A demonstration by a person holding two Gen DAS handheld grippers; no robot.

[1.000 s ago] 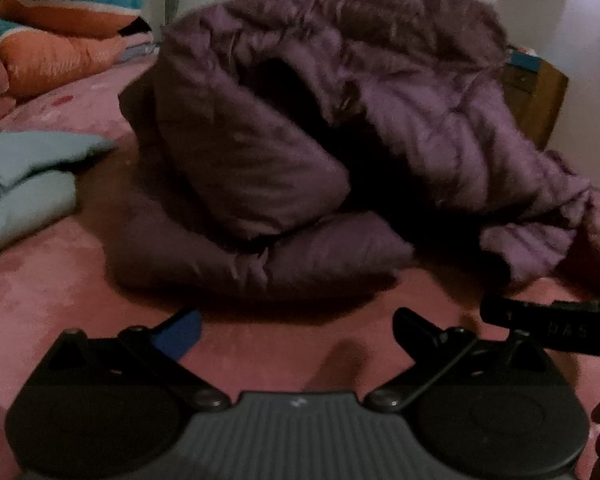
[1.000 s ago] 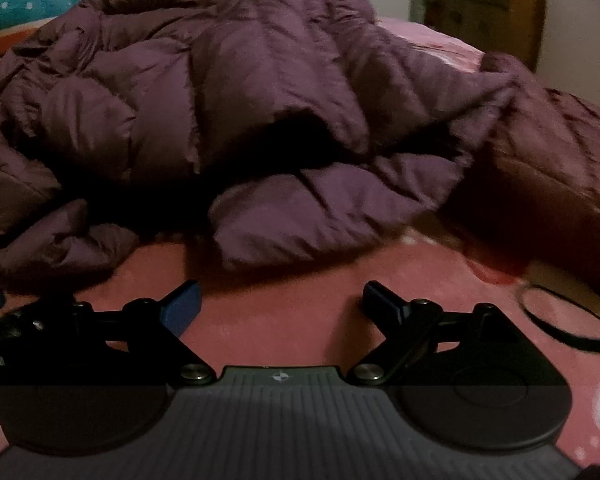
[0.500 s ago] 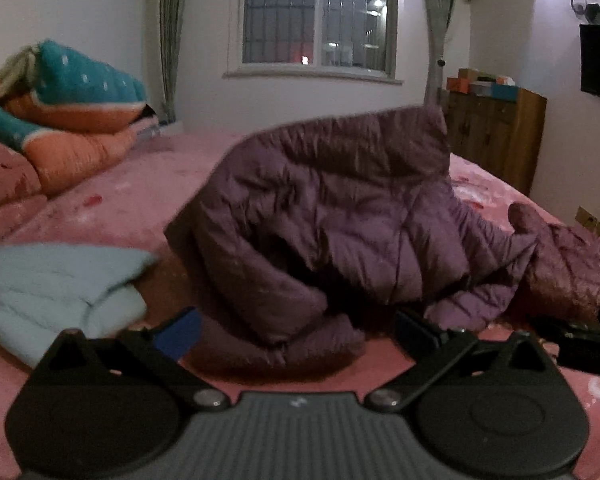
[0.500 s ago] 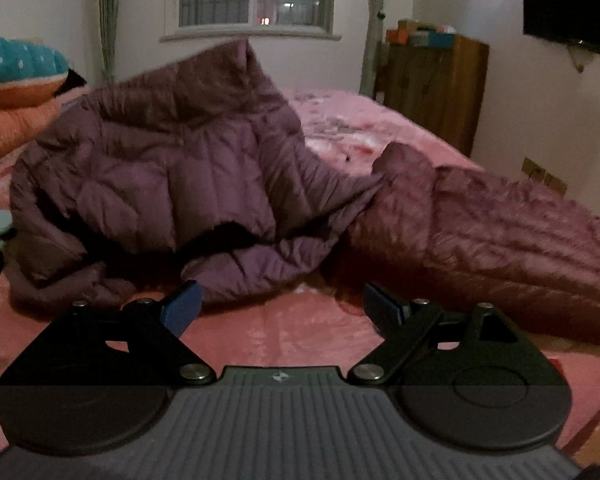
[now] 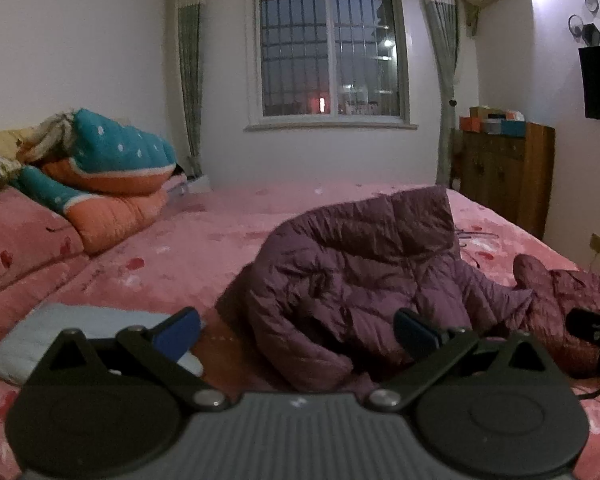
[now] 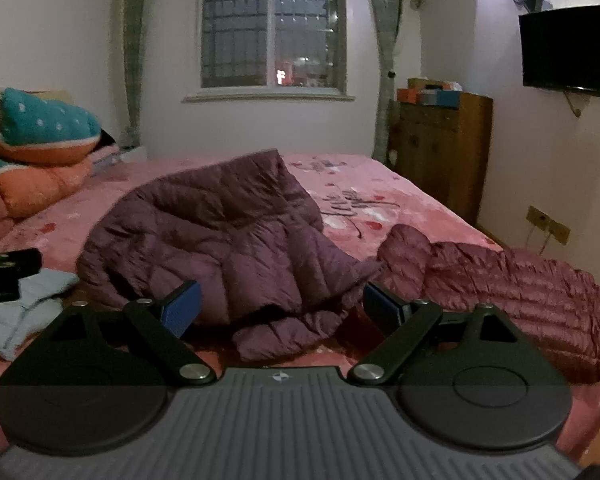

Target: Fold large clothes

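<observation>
Change: both tongs are drawn back from the purple down jacket (image 5: 364,280), so more of the room is seen.
Left tongs (image 5: 296,332): spread apart, nothing held.
Right tongs (image 6: 280,304): likewise released.
Jacket: crumpled on the pink bed (image 5: 204,240).
Handling: judged light, puffy, slippery (hem or shoulders are best gripped).

Both wrist views toward window (image 5: 331,60)

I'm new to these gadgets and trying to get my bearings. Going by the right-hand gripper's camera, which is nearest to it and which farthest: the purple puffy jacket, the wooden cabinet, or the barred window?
1. Purple jacket: crumpled on the pink bed, just ahead of the open right gripper.
2. Wooden cabinet: past the bed, on the right by the wall.
3. Barred window: in the far wall, straight ahead.
</observation>
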